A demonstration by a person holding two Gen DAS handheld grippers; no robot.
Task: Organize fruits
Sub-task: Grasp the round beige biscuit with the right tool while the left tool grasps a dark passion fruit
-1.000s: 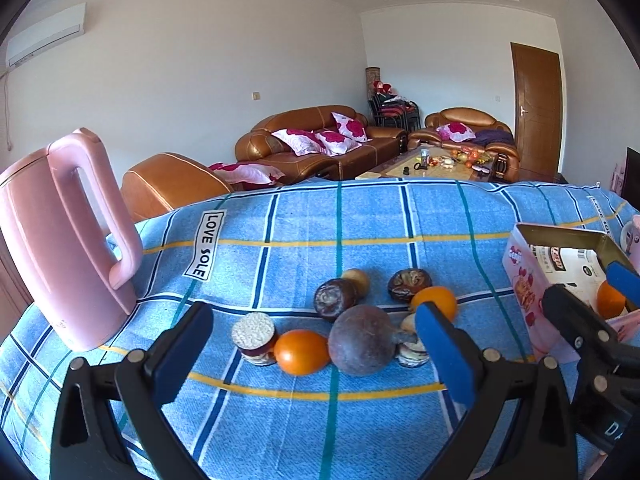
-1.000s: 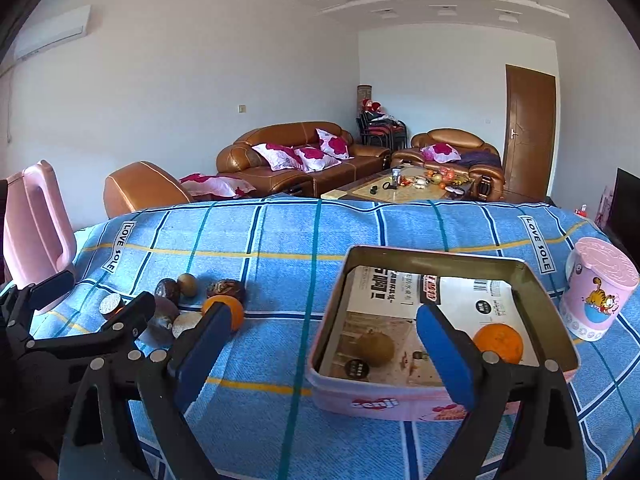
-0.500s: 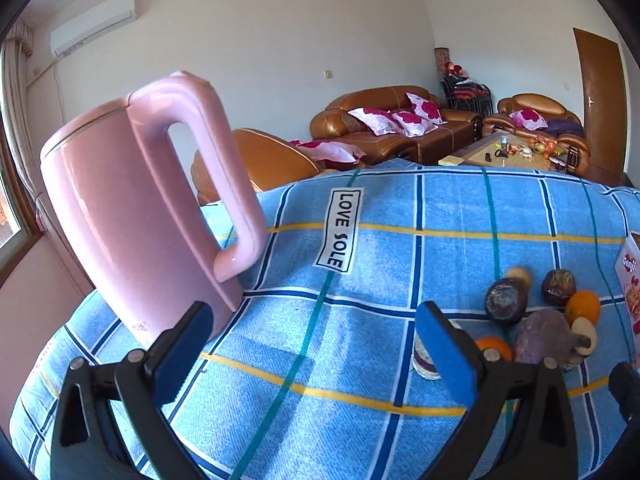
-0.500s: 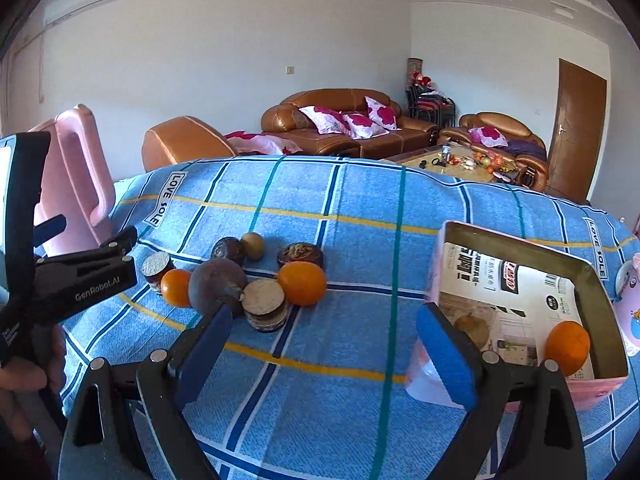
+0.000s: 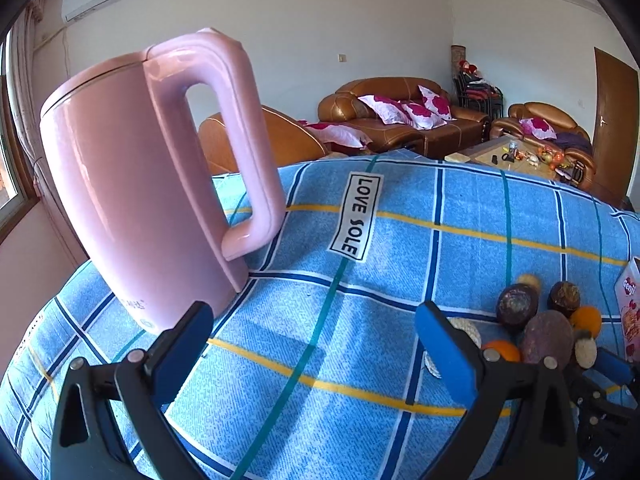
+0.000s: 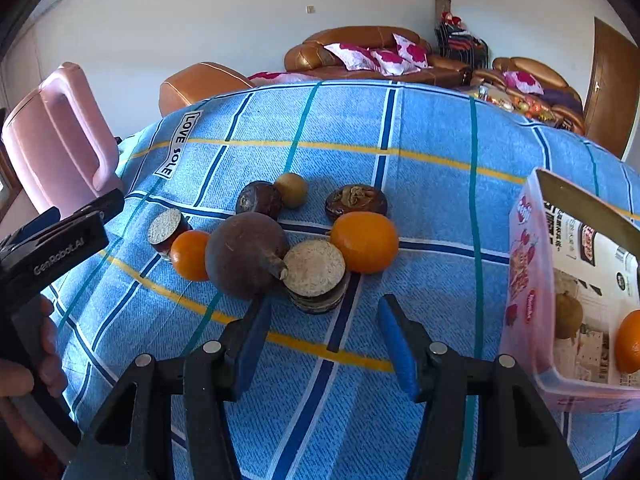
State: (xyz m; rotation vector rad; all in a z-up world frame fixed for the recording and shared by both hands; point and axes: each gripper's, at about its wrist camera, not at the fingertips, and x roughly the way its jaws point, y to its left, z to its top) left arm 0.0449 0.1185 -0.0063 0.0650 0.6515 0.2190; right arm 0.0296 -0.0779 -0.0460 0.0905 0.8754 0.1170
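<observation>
A cluster of fruits lies on the blue checked cloth (image 6: 432, 168): a big dark round fruit (image 6: 244, 258), two oranges (image 6: 365, 242) (image 6: 189, 255), a cut fruit with a pale flat face (image 6: 314, 268) and several small dark ones. My right gripper (image 6: 322, 328) is open and empty, just in front of the cut fruit. A pink box (image 6: 532, 280) at the right holds an orange (image 6: 628, 342) and a brown fruit (image 6: 568, 316). My left gripper (image 5: 316, 344) is open and empty over bare cloth, left of the cluster (image 5: 546, 338).
A tall pink kettle (image 5: 140, 200) stands at the table's left end, close to my left gripper; it also shows in the right wrist view (image 6: 60, 136). Beyond the table's far edge are brown sofas (image 5: 400, 116) and a door (image 5: 614, 120).
My right gripper swung left from the box, dropped in close to the fruit cluster, and its jaws narrowed. My left gripper swung left toward the kettle, putting the fruits at its right edge.
</observation>
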